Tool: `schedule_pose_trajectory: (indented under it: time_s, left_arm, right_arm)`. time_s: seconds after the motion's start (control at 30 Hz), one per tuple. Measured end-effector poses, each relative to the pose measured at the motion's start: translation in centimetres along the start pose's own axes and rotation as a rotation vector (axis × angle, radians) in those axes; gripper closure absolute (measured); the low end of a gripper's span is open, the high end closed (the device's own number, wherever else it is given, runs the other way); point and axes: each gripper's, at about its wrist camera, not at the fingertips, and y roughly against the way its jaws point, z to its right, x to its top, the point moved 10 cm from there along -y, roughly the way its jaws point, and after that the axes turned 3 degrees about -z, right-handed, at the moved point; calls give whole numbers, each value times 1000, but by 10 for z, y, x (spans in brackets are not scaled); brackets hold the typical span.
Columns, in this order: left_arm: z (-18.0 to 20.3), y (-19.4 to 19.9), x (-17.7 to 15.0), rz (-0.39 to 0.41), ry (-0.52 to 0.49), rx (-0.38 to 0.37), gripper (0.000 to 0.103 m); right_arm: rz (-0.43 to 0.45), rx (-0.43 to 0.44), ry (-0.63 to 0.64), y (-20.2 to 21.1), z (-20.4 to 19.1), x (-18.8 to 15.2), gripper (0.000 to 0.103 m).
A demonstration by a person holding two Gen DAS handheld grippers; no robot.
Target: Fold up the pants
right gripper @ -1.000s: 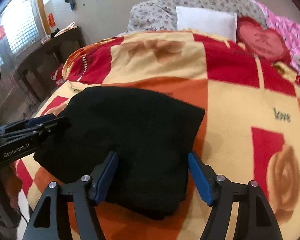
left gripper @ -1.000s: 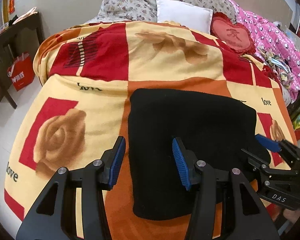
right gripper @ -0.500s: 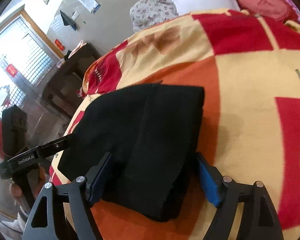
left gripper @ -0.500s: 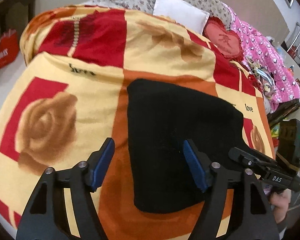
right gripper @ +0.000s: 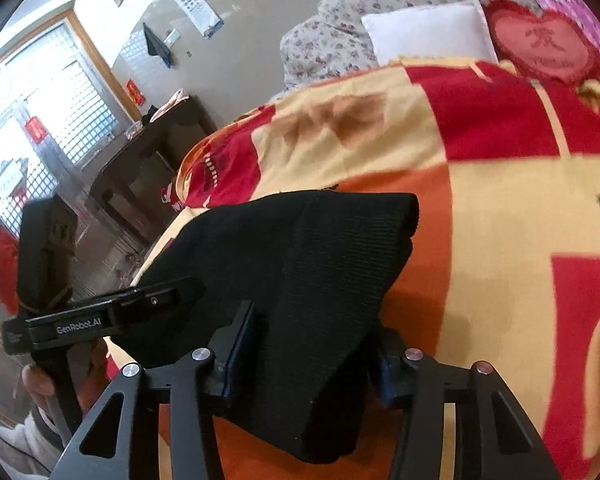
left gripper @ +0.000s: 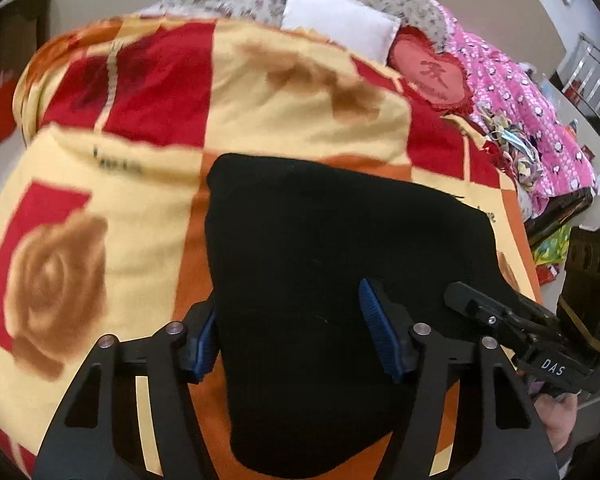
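One pair of black pants (left gripper: 340, 264) lies folded into a thick bundle on the near part of the bed, on one big blanket (left gripper: 140, 208) with red, yellow and orange squares and brown roses.

There are two claws. The left claw (left gripper: 288, 338) has its two blue pads on each side of the near left edge of the pants; its jaws have just been closing a little but they are wide; the left pad is at the cloth edge and the right pad (left gripper: 374, 320) sits on top of the cloth; I cannot see them squeezing. The right claw (right gripper: 312, 354) has just been closing too; its two pads press on the near right corner of the pants, and the cloth bulges up between them, so it holds the pants.

One hand (right gripper: 40, 384) grips the left claw's handle; one hand (left gripper: 558, 420) grips the right one.

At the head of the bed there is one white pillow (left gripper: 340, 20), one red heart cushion (left gripper: 432, 76), one flowery pillow (right gripper: 340, 32) and one pink quilt (left gripper: 532, 120); one dark counter (right gripper: 148, 148) stands by the wall.
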Motion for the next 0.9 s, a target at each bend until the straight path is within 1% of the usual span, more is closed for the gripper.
schedule_pose_trajectory:
  time_s: [0.17, 0.27, 0.3, 0.37, 0.43, 0.5, 0.53, 0.63, 0.67, 0.8, 0.9]
  left_arm:
    - [7, 0, 28, 31, -34, 15, 39]
    - [7, -8, 43, 37, -49, 29, 39]
    - [5, -13, 46, 30, -52, 37, 39]
    - [-2, -30, 48, -4, -46, 63, 39]
    - [-10, -47, 45, -38, -46, 93, 39]
    - [-13, -50, 45, -35, -40, 84, 38]
    - [-13, -49, 44, -35, -41, 80, 38]
    - [-12, -46, 44, -34, -45, 84, 38]
    - [-12, -44, 44, -32, -49, 89, 38]
    - [-12, -32, 44, -1, -52, 118, 38]
    - [-12, -18, 45, 43, -60, 162, 38]
  right_arm:
    - [54, -9, 24, 8, -3, 32, 57]
    - [51, -25, 10, 1, 5, 44, 57]
    - [37, -38, -1, -6, 11, 45, 57]
    - [-24, -78, -30, -24, 26, 39, 56]
    - [-67, -126, -42, -36, 41, 30, 51]
    - [-53, -105, -65, -31, 45, 29, 50]
    - [-45, -112, -71, -25, 47, 30, 50]
    - [2, -187, -33, -4, 47, 40, 50]
    - [26, -200, -15, 5, 44, 44, 50]
    - [131, -196, 23, 33, 23, 62, 49]
    - [149, -232, 62, 36, 13, 66, 49]
